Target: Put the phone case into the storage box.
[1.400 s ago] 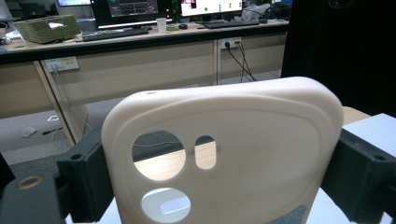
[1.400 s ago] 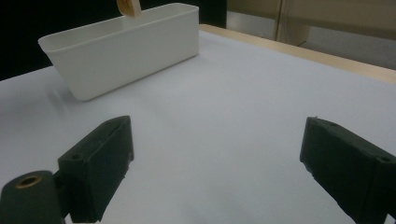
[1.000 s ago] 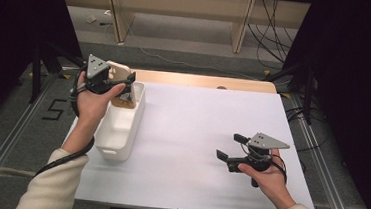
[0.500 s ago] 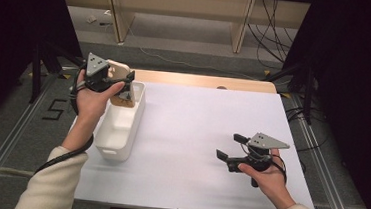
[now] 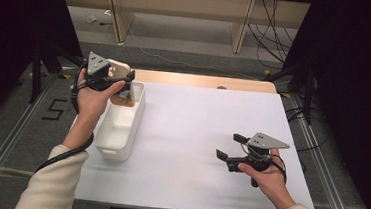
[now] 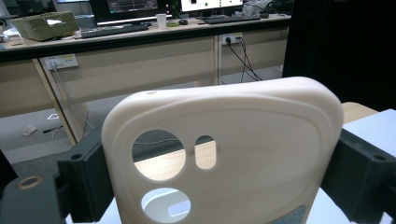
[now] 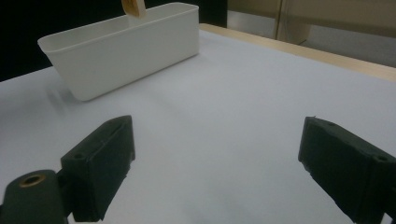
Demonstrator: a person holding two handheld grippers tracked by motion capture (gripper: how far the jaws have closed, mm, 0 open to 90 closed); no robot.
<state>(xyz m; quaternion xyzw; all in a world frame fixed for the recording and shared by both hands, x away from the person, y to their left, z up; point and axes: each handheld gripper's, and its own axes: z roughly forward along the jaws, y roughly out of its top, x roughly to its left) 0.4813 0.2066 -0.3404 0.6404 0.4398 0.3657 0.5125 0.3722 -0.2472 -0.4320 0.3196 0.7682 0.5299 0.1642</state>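
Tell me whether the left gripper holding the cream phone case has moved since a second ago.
No. The left gripper, clamping the cream plastic phone case, stays over the far end of the white plastic bin.

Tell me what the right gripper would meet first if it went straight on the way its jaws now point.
Probably the white bin. The right gripper has open, empty jaws over the bare white table, and in its own view the bin lies ahead, a little left of centre. Depth is unclear, so it might slip past the bin's near end.

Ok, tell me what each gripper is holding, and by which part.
The left gripper holds a cream phone case by its two long side edges, above the white bin. The right gripper holds nothing; its fingers stand open over the table.
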